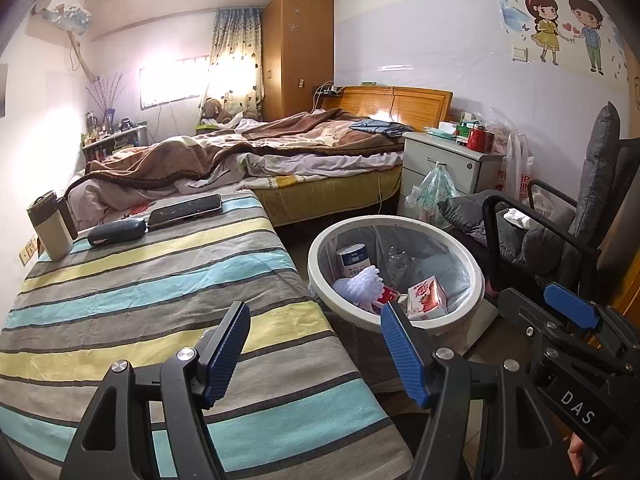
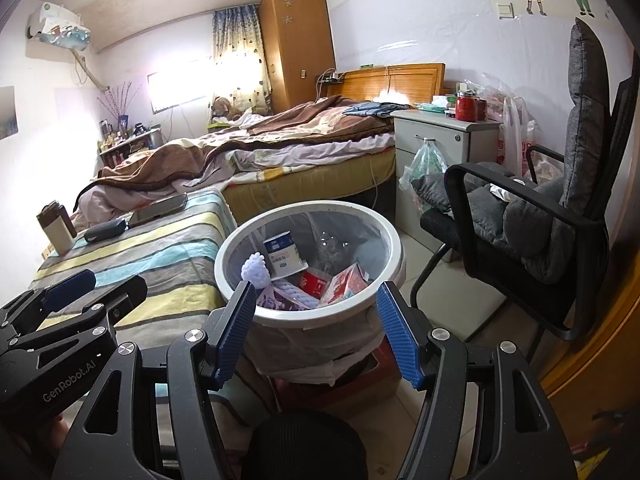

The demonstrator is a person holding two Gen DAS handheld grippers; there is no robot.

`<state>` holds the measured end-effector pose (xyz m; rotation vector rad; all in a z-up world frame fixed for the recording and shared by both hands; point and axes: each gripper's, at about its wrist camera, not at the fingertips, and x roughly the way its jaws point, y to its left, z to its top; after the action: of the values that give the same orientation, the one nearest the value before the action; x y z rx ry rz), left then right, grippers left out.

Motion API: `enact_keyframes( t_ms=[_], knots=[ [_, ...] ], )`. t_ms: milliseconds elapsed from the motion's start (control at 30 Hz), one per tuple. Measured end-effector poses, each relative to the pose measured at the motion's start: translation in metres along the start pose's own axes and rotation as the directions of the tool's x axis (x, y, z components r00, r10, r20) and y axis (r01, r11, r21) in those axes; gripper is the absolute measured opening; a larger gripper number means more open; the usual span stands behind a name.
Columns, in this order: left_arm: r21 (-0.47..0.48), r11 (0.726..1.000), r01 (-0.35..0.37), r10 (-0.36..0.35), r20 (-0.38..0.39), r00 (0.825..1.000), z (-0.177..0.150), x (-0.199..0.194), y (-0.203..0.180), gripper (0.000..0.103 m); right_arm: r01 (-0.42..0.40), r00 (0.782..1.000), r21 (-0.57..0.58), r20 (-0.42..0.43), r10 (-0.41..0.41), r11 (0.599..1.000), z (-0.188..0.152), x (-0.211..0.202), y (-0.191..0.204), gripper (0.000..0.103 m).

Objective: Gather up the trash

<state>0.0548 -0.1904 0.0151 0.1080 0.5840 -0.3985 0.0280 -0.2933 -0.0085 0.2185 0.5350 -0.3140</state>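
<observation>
1. Just ahead of both empty, spread-jawed tongs, left and right, stands the bin, frame centre.
2. Round white rim, clear liner; inside, a cardboard carton and a can.

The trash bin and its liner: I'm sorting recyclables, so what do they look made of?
The trash bin looks like smooth white plastic, with an even, slightly glossy rim. Its liner seems to be thin translucent plastic film, wrinkled and draped over the outside.
</observation>
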Motion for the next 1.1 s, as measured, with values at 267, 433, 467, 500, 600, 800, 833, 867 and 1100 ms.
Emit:
enact_keyframes(
  t_ms=[267, 433, 467, 500, 600, 800, 833, 867, 1100],
  knots=[
    [0.000, 1.000, 0.000, 0.000, 0.005, 1.000, 0.0006, -0.0010, 0.0000, 0.068, 0.000, 1.000, 0.000, -0.002, 0.000, 1.000, 0.0000, -0.0012, 0.0000, 0.065],
    [0.000, 1.000, 0.000, 0.000, 0.005, 1.000, 0.0004, -0.0011, 0.0004, 0.068, 0.003, 1.000, 0.001, -0.004, -0.003, 1.000, 0.0008, -0.0027, -0.0002, 0.065],
    [0.000, 1.000, 0.000, 0.000, 0.006, 1.000, 0.0005, -0.0010, 0.0004, 0.068, 0.002, 1.000, 0.003, -0.006, -0.002, 1.000, 0.0008, -0.0026, -0.0002, 0.065],
    [0.001, 1.000, -0.001, 0.001, 0.005, 1.000, 0.0005, -0.0006, 0.0003, 0.068, 0.002, 1.000, 0.004, -0.006, -0.002, 1.000, 0.0009, -0.0029, -0.0003, 0.065],
    [-0.001, 1.000, -0.002, 0.002, 0.004, 1.000, 0.0000, -0.0023, 0.0008, 0.068, 0.006, 1.000, 0.007, -0.008, -0.006, 1.000, 0.0015, -0.0027, -0.0010, 0.065],
    [0.000, 1.000, -0.004, 0.004, 0.004, 1.000, -0.0003, -0.0031, 0.0011, 0.068, 0.007, 1.000, 0.006, -0.009, -0.007, 1.000, 0.0012, -0.0017, -0.0011, 0.065],
    [0.000, 1.000, -0.004, 0.004, 0.002, 1.000, -0.0004, -0.0029, 0.0016, 0.068, 0.007, 1.000, 0.006, -0.009, -0.007, 1.000, 0.0014, -0.0020, -0.0010, 0.065],
    [-0.001, 1.000, -0.003, 0.003, 0.002, 1.000, -0.0005, -0.0034, 0.0018, 0.068, 0.008, 1.000, 0.006, -0.009, -0.008, 1.000, 0.0012, -0.0017, -0.0012, 0.065],
    [0.000, 1.000, -0.004, 0.004, 0.002, 1.000, -0.0001, -0.0046, 0.0018, 0.068, 0.008, 1.000, 0.008, -0.010, -0.008, 1.000, 0.0012, -0.0016, -0.0019, 0.065]
  ],
)
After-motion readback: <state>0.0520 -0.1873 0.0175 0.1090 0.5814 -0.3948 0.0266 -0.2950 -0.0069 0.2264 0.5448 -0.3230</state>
